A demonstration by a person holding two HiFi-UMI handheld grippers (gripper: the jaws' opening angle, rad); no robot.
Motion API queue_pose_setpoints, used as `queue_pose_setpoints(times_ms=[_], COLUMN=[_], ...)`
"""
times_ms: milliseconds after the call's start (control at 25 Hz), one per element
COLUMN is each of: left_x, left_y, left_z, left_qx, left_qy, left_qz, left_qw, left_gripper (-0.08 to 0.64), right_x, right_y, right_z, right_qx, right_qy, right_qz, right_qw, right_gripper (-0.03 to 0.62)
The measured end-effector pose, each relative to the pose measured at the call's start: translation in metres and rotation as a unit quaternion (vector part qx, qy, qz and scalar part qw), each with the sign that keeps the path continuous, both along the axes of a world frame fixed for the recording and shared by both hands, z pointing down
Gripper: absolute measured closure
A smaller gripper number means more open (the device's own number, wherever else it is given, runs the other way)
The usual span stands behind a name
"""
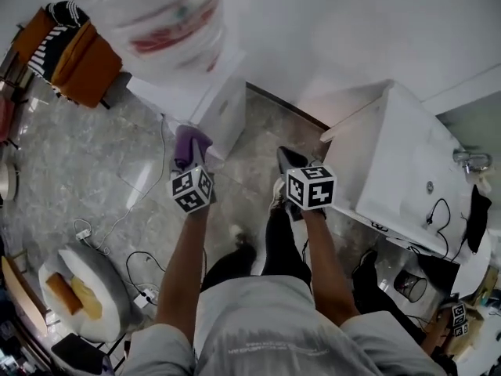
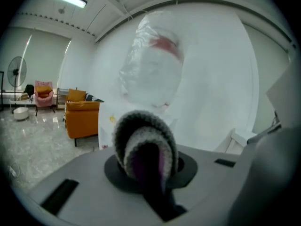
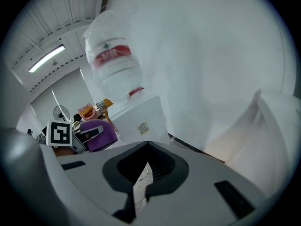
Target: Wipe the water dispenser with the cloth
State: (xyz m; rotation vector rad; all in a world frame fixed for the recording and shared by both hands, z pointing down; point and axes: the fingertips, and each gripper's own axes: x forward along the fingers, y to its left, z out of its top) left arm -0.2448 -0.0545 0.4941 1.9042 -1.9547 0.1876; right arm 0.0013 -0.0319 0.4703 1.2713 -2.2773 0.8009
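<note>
The white water dispenser [image 1: 223, 104] stands against the wall ahead, with a blurred clear bottle [image 1: 168, 22] bearing a red label on top. My left gripper [image 1: 190, 157] is shut on a purple cloth [image 1: 190, 142], held just short of the dispenser's front corner. In the left gripper view the folded cloth [image 2: 146, 149] bulges out between the jaws, with the bottle [image 2: 155, 65] beyond. My right gripper [image 1: 288, 160] hangs over the floor to the right, shut with nothing in it. The right gripper view shows the dispenser [image 3: 141, 119], its bottle [image 3: 113, 65] and the cloth [image 3: 99, 135].
A white counter [image 1: 407, 163] with a cable stands at the right, and a mesh bin [image 1: 411, 284] sits below it. An orange chair [image 1: 78, 57] is at the far left. Cables [image 1: 117, 225] and a round cushion [image 1: 78, 288] lie on the marble floor.
</note>
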Motion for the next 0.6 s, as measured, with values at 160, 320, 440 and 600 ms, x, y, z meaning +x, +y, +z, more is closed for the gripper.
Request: queue_pose_setpoints(times_ms=[160, 320, 440, 600], left_x=[-0.041, -0.070, -0.086, -0.098], left_y=[0.020, 0.040, 0.059, 0.083], left_z=[-0.057, -0.123, -0.168, -0.210], left_qx=[0.031, 0.070, 0.097, 0.115], left_qy=[-0.063, -0.100, -0.124, -0.164], left_qz=[0.015, 0.032, 0.042, 0.043], left_qw=[0.9975, 0.9920, 0.9866, 0.9788], left_gripper=[0.502, 0.502, 0.502, 0.502], right_x=[-0.019, -0.045, -0.076, -0.111], right_y=[0.002, 0.002, 0.009, 0.024], right_z=[-0.051, -0.105, -0.146, -0.198], right_qx=[0.058, 0.121, 0.172, 0.233], right_qy=[0.019, 0.033, 0.046, 0.045], right_qz=[-0.042, -0.075, -0.119, -0.185], right_qw=[0.997, 0.989, 0.977, 0.954], right_gripper=[0.584, 0.584, 0.584, 0.584])
